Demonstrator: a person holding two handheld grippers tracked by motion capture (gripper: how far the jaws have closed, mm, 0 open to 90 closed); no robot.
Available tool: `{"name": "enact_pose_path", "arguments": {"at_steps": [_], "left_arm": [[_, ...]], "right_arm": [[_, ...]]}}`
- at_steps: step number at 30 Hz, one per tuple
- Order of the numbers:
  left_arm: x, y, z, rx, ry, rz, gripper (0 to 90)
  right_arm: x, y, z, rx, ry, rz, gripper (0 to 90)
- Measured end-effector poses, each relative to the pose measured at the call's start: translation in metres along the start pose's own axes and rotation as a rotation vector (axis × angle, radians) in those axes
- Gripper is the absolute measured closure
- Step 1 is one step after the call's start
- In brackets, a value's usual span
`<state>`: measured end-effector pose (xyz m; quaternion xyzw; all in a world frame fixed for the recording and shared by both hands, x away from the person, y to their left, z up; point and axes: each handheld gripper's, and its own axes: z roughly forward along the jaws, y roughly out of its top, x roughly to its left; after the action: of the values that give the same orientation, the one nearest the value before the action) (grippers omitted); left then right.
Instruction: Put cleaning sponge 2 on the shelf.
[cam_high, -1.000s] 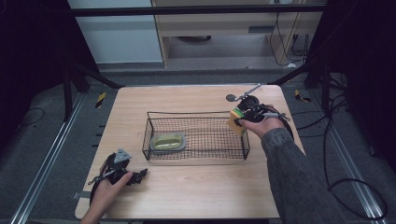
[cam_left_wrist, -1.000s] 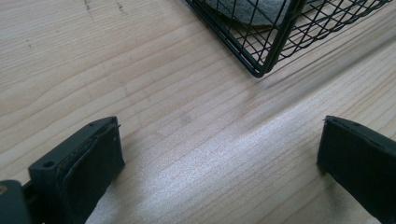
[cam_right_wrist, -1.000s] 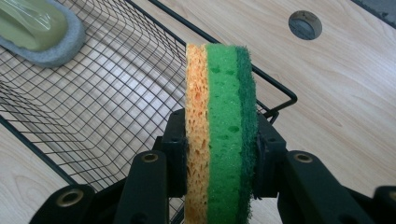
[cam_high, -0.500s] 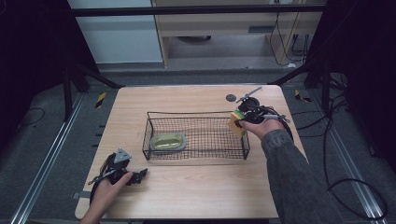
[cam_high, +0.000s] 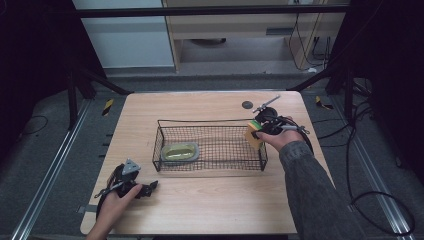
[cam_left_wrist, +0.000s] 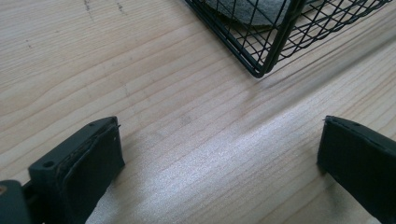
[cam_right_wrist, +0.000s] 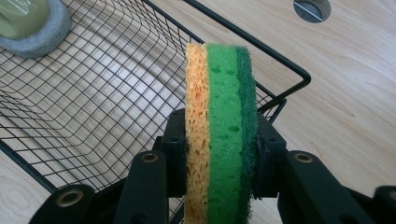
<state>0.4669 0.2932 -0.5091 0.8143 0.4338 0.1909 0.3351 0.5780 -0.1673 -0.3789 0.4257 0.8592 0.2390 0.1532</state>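
A black wire basket (cam_high: 210, 121) stands mid-table. My right gripper (cam_high: 260, 131) is shut on an orange-and-green sponge (cam_high: 251, 134), held upright at the basket's right end, just above its rim. In the right gripper view the sponge (cam_right_wrist: 219, 135) is squeezed on edge in that gripper (cam_right_wrist: 219, 154), over the basket's corner (cam_right_wrist: 280, 100). My left gripper (cam_high: 150, 187) rests on the table at the front left, open. In the left gripper view that gripper (cam_left_wrist: 219, 154) has bare wood between its jaws, and the basket corner (cam_left_wrist: 261, 70) lies just ahead.
A grey pad (cam_high: 180, 151) with a pale green piece on top lies in the basket's left half, also in the right gripper view (cam_right_wrist: 32, 28). A round grommet (cam_high: 247, 104) sits in the tabletop behind the basket's right end.
My right gripper has carried the sponge a little leftward and nearer, onto the basket's right end. The left gripper has stayed put.
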Motion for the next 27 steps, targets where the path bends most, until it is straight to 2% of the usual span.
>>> {"name": "enact_pose_path", "arguments": {"at_steps": [12, 27], "left_arm": [[0.000, 0.000, 0.000, 0.000, -0.001, 0.001, 0.0], [0.000, 0.000, 0.000, 0.000, -0.001, 0.002, 0.0]], "right_arm": [[0.003, -0.006, 0.013, 0.018, -0.004, 0.000, 64.5], [0.012, -0.009, 0.027, 0.054, -0.023, -0.030, 64.2]]}}
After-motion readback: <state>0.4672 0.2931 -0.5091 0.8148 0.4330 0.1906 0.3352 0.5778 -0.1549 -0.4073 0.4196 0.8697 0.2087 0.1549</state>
